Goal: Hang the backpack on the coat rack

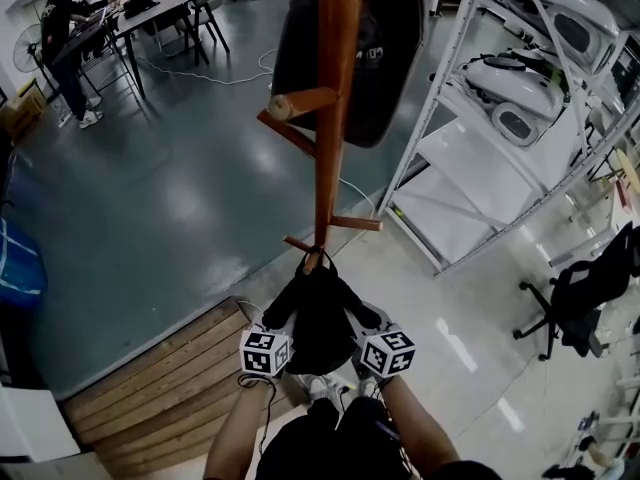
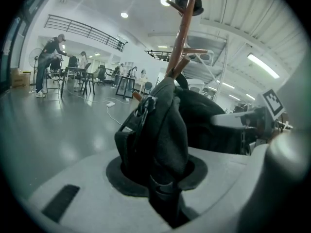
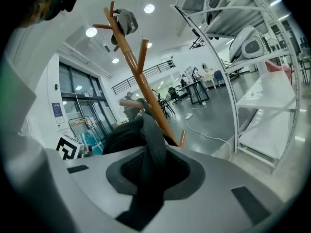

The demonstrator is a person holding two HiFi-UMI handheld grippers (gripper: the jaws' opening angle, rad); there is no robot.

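Near, lower centre of head view: left tongs [image 1: 277, 320] and right tongs [image 1: 368, 320] both narrow, each clamped on a fold of the backpack [image 1: 320, 323], which sags between them. It is soft matte black fabric with woven webbing straps. Its top loop [image 1: 316, 260] lies against a short low peg [image 1: 298, 243]; hooked or only touching, cannot tell. Judged nearly done: seating the loop and letting go remain. The coat rack [image 1: 335, 118] is a round varnished wooden pole with angled dowel pegs. Higher up hangs another dark bag [image 1: 385, 58]. Beyond are a glossy grey floor [image 1: 150, 198] and white metal shelving [image 1: 450, 148].
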